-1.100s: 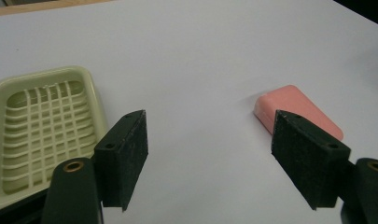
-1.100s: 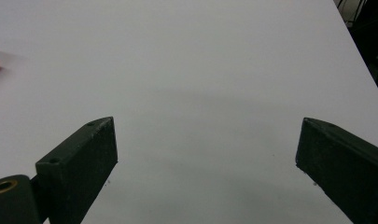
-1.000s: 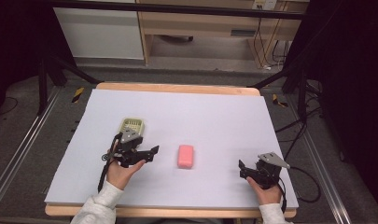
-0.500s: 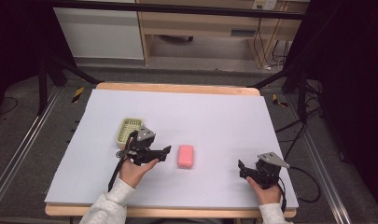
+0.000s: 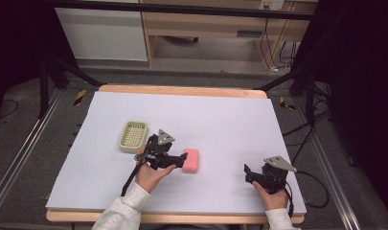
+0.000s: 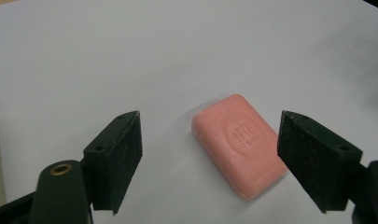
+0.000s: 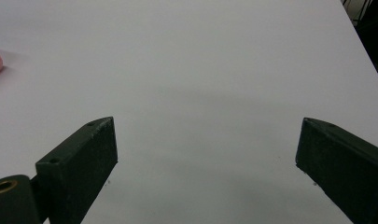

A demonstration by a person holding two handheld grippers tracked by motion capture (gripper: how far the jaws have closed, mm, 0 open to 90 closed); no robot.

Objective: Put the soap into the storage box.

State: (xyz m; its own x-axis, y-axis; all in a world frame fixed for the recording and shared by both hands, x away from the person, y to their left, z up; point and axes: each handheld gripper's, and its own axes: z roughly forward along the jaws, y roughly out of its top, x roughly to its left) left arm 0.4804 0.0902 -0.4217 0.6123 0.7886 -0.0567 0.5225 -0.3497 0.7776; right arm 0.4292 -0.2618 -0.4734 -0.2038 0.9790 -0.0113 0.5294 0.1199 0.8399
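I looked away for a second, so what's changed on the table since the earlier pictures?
The left tongs moved right, away from the basket, up to the soap, open with the soap lying between the jaws, not gripped. The soap, basket and right tongs stayed put.

A pink bar of soap (image 5: 191,160) lies flat on the table, stamped face up, to the right of the pale green slotted soap dish (image 5: 133,136) and apart from it.
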